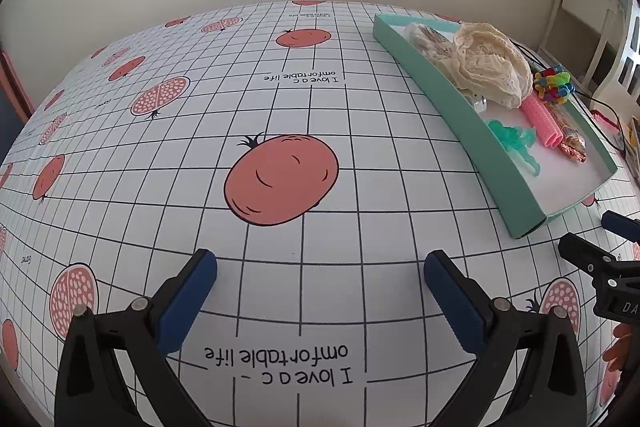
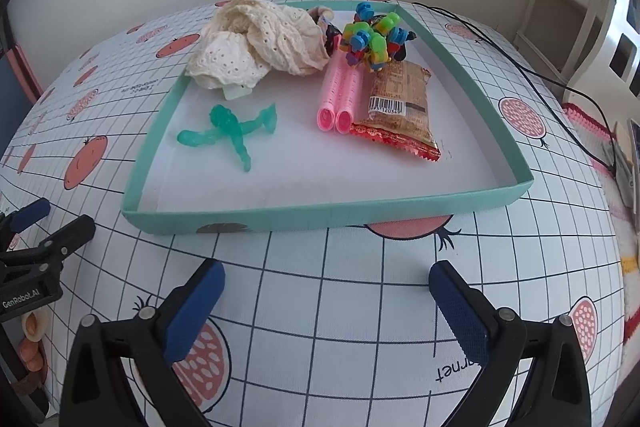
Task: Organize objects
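Two handheld grippers are hovering over a pomegranate-print tablecloth (image 1: 304,115), both empty. The left gripper (image 1: 320,267) is standing with its blue pads wide apart above bare cloth, nothing between them; the right gripper (image 2: 326,277) is likewise spread open, pointing down just short of the near wall of a shallow teal tray (image 2: 320,213).

Everything that seems to need organizing is already lying inside that tray: a crumpled cream lace cloth (image 2: 256,43) spilling over the far left corner, a translucent green plastic toy (image 2: 230,131) on the white floor, a pair of pink tubes (image 2: 342,91) just beside a wrapped snack packet (image 2: 400,111), and a cluster of bright building pieces (image 2: 372,39) at the back. No loose item is showing on the tablecloth in either view, so the sorting is looking close to finished.

Trouble from here would most likely be coming from the tray itself: it is light-looking and low-walled, and a descending pad catching the near rim could be shoving or tipping it and scattering the contents. The lace cloth, hanging over the edge, could be snagging a finger. A black cable (image 2: 520,63) trailing along the right side is another thing a sweeping arm could be dragging.
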